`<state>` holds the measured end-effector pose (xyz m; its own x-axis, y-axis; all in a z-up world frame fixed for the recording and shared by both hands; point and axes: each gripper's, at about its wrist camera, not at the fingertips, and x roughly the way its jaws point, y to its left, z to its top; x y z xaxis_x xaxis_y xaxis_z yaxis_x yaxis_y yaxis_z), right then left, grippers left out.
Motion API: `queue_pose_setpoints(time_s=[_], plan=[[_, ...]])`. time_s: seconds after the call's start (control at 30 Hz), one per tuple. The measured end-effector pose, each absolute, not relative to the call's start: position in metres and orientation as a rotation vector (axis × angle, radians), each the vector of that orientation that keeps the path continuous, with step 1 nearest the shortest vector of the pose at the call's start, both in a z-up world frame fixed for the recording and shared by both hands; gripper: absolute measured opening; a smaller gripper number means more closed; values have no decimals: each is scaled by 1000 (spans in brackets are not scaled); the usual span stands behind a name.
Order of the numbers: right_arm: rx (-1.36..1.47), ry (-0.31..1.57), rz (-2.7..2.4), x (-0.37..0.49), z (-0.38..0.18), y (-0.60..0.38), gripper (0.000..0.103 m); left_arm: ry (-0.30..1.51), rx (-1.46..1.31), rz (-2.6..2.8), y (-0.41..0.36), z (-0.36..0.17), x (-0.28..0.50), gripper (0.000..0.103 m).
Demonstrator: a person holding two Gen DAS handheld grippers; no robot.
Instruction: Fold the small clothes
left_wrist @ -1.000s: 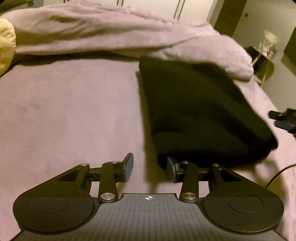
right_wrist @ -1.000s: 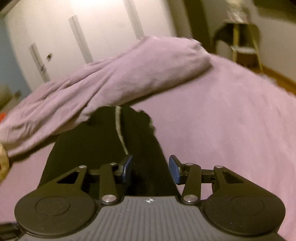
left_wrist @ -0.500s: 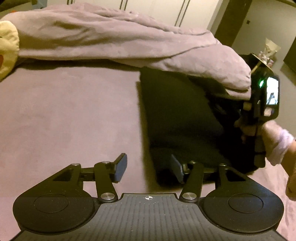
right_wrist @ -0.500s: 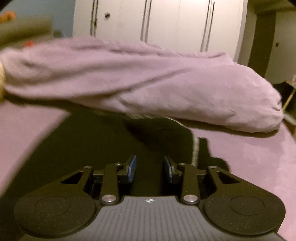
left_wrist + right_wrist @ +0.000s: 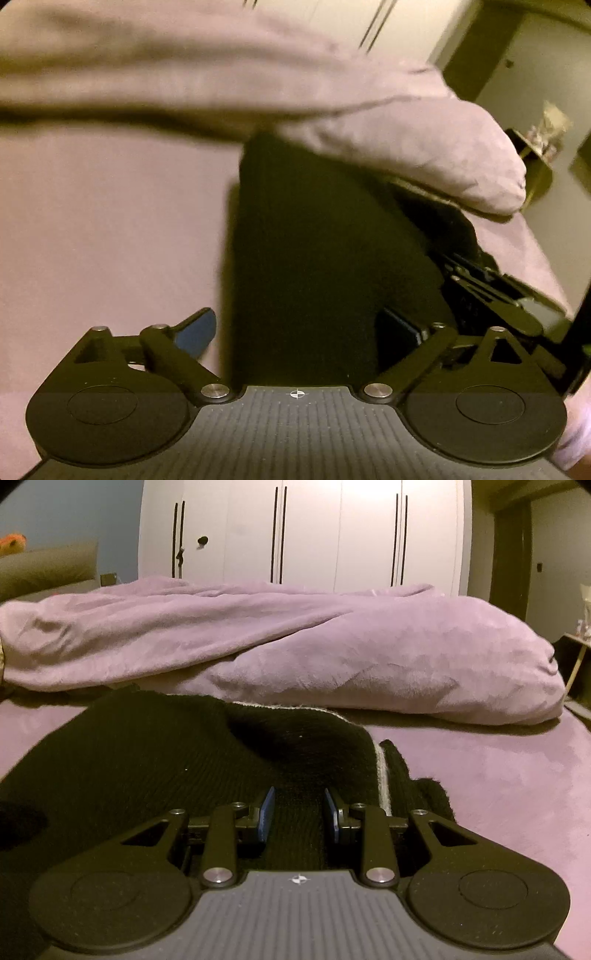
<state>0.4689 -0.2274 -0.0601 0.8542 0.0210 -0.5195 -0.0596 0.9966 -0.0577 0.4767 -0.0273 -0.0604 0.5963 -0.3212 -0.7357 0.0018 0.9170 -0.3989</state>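
left wrist view blurs; our left gripper (image 5: pixel 295 334) gapes wide over the black knit (image 5: pixel 325 236). right gripper (image 5: pixel 298 814) stands part-open (blanket (image 5: pixel 332 653) hides the far edge).

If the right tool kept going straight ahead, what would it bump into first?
Probably the black knit garment, already between the right tool fingers; beyond it lies the bunched purple blanket. Depth is unclear.

- The setting was a home bedroom.
- A bed (image 5: pixel 498 775) with a mauve plush cover filled the foreground.
- A rumpled mauve blanket (image 5: pixel 295 646) lay across it.
- A white wardrobe (image 5: pixel 306 531) with tall dark handles lined the far wall.
- A small side table (image 5: pixel 576 653) stood beside the bed.
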Motion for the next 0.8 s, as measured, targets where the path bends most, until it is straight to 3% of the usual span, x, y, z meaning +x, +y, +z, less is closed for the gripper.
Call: queue_pose_setpoints(time_s=[0.07,0.33,0.37,0.4,0.43,0.47,0.57,0.67,0.8], plan=[[-58,552,49,471,-59,-230,27,983,-512,-207,-17,-75,489,103],[82,679,59,438,-12,-253,28,1054,-520,-284,-1,-63,492,103],[106,687,56,428,-6,-261,34,1071,-547,-298,2,-65,493,103],[117,709,15,421,-4,-269,47,1091,-575,-316,4,-67,496,103],[129,743,-30,416,-4,-278,81,1116,-601,-337,5,-71,499,103],[169,773,-24,410,-6,-291,89,1133,-620,-353,6,-73,501,103],[385,893,33,407,-26,-329,89,1141,-590,-377,-1,-75,505,103],[591,899,107,411,-42,-351,88,1139,-582,-389,-5,-78,509,103],[724,914,187,431,-62,-353,78,1128,-588,-422,-4,-83,513,103]])
